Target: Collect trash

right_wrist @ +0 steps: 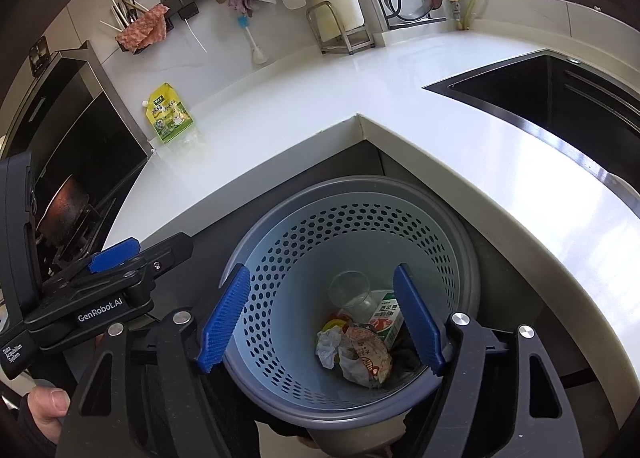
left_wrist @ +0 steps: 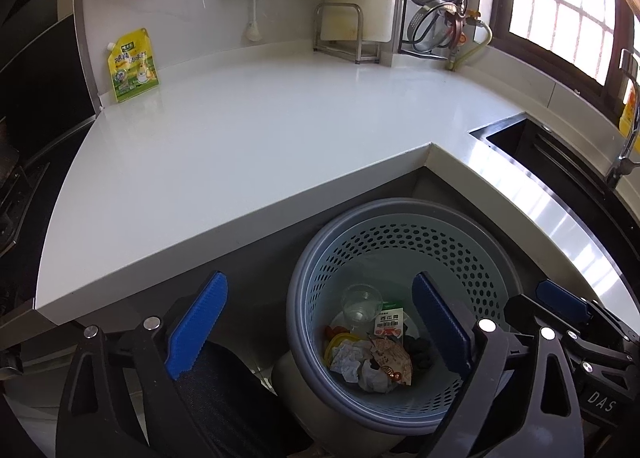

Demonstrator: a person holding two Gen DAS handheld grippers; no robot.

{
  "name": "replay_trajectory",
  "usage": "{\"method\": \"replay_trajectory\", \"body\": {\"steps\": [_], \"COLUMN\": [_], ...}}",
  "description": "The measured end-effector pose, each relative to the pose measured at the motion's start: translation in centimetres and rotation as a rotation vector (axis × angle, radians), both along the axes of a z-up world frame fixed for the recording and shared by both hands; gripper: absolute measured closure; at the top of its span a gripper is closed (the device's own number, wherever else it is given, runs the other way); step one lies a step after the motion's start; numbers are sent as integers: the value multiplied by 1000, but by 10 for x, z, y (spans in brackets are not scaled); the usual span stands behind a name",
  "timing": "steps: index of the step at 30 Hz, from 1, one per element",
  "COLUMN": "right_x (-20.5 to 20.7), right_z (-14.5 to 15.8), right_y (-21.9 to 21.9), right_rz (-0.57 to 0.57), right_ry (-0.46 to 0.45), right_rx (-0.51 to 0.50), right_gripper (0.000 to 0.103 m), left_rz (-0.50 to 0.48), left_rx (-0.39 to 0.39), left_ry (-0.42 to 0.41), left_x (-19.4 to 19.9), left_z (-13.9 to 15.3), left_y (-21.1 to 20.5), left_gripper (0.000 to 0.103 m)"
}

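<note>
trash now lies mostly at the bottom of the perforated blue bin tucked under the inner corner of the white countertop. going left to right in there: a yellow lid, a crumpled white tissue, a clear plastic cup, a crinkled snack wrapper and a small green-and-white carton. all of it looks light and easily crushed; the cup is thin and slippery, best taken by the rim. the only loose item left on the counter is a yellow-green spouted pouch against the far-left wall, which may not be trash; soft and floppy, it should be pinched near its stiffer top seam. the left gripper and right gripper both hang over the bin with jaws spread wide and nothing between them.
</note>
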State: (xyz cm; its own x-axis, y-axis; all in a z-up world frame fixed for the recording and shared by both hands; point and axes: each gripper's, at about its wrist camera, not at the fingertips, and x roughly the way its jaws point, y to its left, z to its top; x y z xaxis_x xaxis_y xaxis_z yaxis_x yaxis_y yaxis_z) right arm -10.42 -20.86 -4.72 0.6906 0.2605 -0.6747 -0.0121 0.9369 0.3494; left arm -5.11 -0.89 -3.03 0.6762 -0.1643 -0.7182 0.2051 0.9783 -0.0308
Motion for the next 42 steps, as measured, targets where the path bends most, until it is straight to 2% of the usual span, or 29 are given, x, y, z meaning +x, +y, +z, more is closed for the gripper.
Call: {"method": "replay_trajectory", "body": {"steps": [9,42], "right_x": [-1,-6], "right_z": [0,7], "right_y": [-1,4], "right_rz": [-7,-24], "right_ry": [-2,-13], "right_rx": [-3,-30], "right_gripper": [29,27], "left_rz": [21,73], "left_rx": [4,40], "left_ry": [-3,-27], "left_x": [-1,-5], "left_z": [1,8], "left_y": [5,9], "left_gripper": [6,6]}}
